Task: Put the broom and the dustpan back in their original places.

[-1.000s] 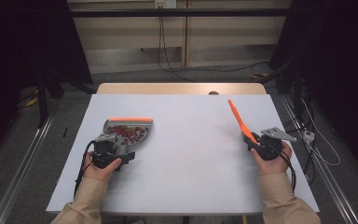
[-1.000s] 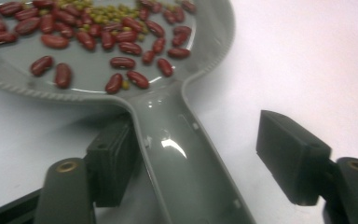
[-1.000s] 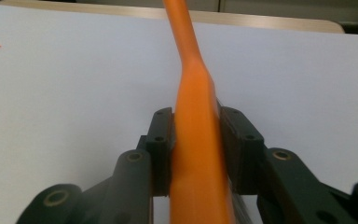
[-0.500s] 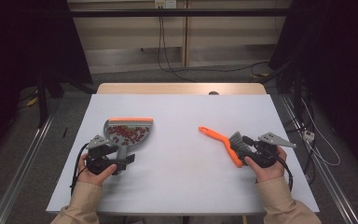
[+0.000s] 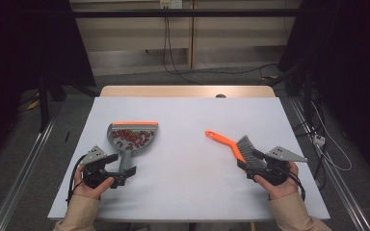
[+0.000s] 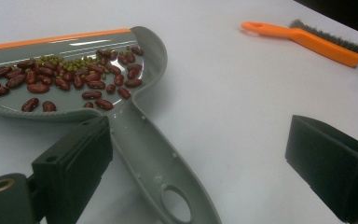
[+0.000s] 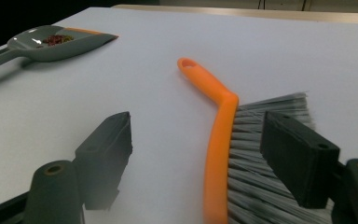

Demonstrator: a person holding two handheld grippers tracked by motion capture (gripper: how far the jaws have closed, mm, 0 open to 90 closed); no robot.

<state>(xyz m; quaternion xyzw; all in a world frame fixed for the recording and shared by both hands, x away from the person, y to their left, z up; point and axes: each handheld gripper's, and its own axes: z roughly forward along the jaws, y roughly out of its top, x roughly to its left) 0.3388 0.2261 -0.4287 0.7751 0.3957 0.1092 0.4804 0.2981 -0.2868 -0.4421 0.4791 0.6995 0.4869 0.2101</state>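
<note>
Now each wide claw, just opened, straddles its tool: left claw [image 6: 205,172] dustpan [image 6: 135,121], right claw [image 7: 198,163] brush [image 7: 219,140].

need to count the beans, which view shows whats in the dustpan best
The left gripper view: the beans in the dustpan show close, red ones and small green ones. The high view gives a small red patch; the right gripper view a distant, low-angle glimpse.

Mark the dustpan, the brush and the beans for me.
dustpan [image 6: 168,172], left gripper view, on its grey handle.
brush [image 5: 225,142], high view, on its orange handle.
beans [image 5: 132,137], high view, on the pile inside the pan.
</note>
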